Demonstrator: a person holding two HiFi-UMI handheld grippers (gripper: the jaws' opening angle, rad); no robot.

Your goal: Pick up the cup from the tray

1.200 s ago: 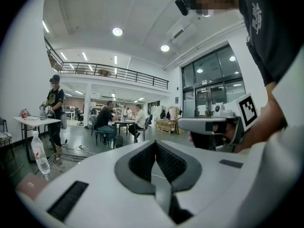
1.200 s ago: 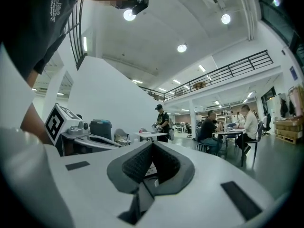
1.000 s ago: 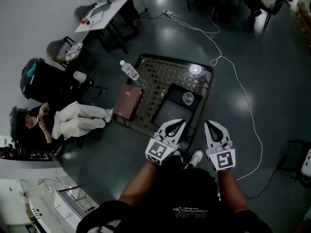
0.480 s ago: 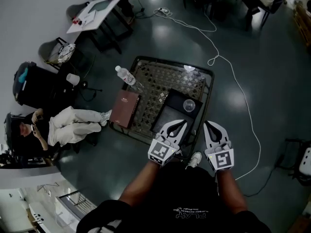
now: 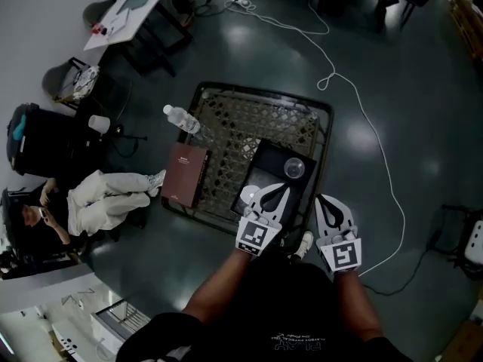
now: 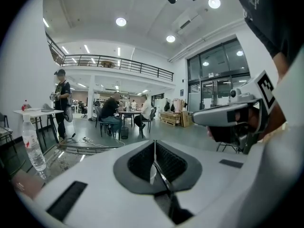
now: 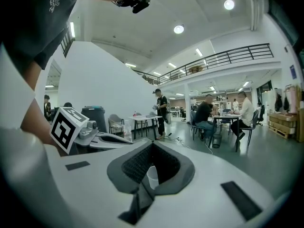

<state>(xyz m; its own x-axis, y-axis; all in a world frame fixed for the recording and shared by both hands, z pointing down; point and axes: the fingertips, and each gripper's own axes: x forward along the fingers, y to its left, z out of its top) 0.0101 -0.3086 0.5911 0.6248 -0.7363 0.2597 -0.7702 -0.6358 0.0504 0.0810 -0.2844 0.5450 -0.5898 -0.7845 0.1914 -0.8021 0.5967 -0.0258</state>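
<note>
A clear cup point(image 5: 294, 168) stands upright at the far right of a black tray point(image 5: 266, 181) on the woven table top point(image 5: 241, 127). My left gripper point(image 5: 277, 191) is shut and empty, with its tips over the tray's near edge, a short way before the cup. The right gripper point(image 5: 330, 200) hovers past the table's near right corner, jaws meeting at the tips and holding nothing. In the right gripper view the cup point(image 7: 152, 176) shows small through the gap behind the closed tips. The left gripper view looks over the table toward the room, with the right gripper point(image 6: 231, 115) beside it.
A water bottle point(image 5: 181, 119) lies at the table's far left and a brown book point(image 5: 185, 176) rests along its left edge. A white cable point(image 5: 362, 119) runs over the floor on the right. A seated person point(image 5: 90, 202) and chairs are to the left.
The table and tray have come nearer in the head view. Both grippers have moved forward, and the left one now reaches over the tray's near edge. Both jaws have stayed shut.
</note>
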